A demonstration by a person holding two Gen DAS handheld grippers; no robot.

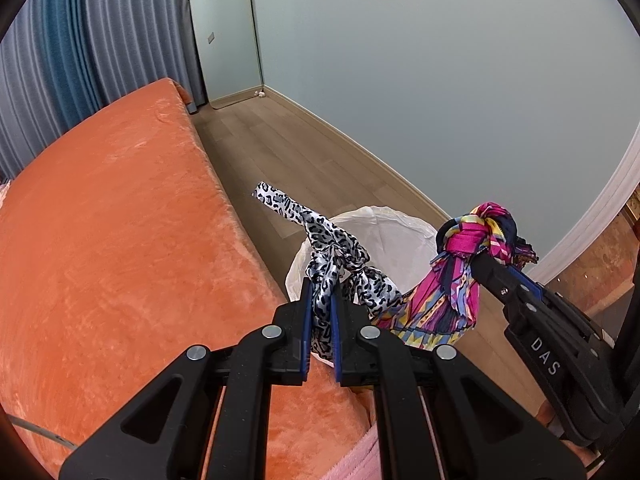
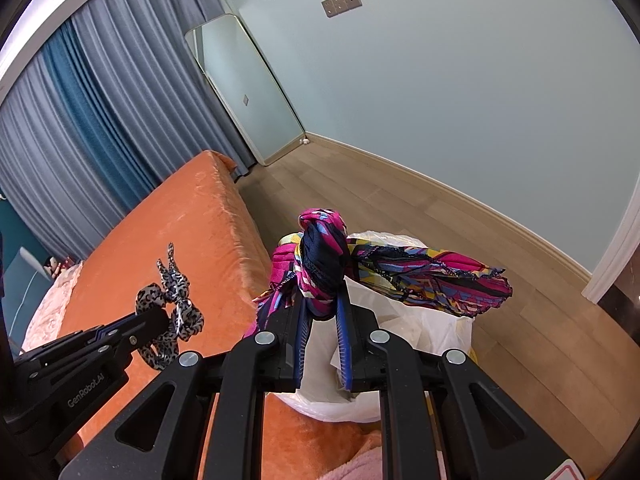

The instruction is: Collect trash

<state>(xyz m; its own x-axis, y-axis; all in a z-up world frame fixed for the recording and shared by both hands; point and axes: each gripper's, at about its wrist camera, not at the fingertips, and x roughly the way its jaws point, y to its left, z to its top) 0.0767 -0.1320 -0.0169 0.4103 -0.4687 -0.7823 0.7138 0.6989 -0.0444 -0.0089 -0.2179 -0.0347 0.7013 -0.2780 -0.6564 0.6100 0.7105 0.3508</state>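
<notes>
My left gripper [image 1: 321,292] is shut on a knotted black-and-white leopard-print scarf [image 1: 320,236], held in the air by the bed's edge. It also shows in the right wrist view [image 2: 172,304]. My right gripper [image 2: 323,300] is shut on a knotted pink, blue and yellow patterned scarf [image 2: 324,256], whose tail hangs out to the right over the bin. That scarf also shows in the left wrist view [image 1: 476,236]. A bin lined with a white plastic bag [image 1: 384,232] stands on the floor beside the bed, below and beyond both scarves [image 2: 424,320].
An orange plush bed [image 1: 120,240] fills the left. Wooden floor [image 1: 304,140] runs between bed and pale wall. A tall mirror [image 2: 248,88] leans in the corner by grey-blue curtains [image 2: 100,100]. A pink cloth [image 1: 356,460] lies at the bed's near edge.
</notes>
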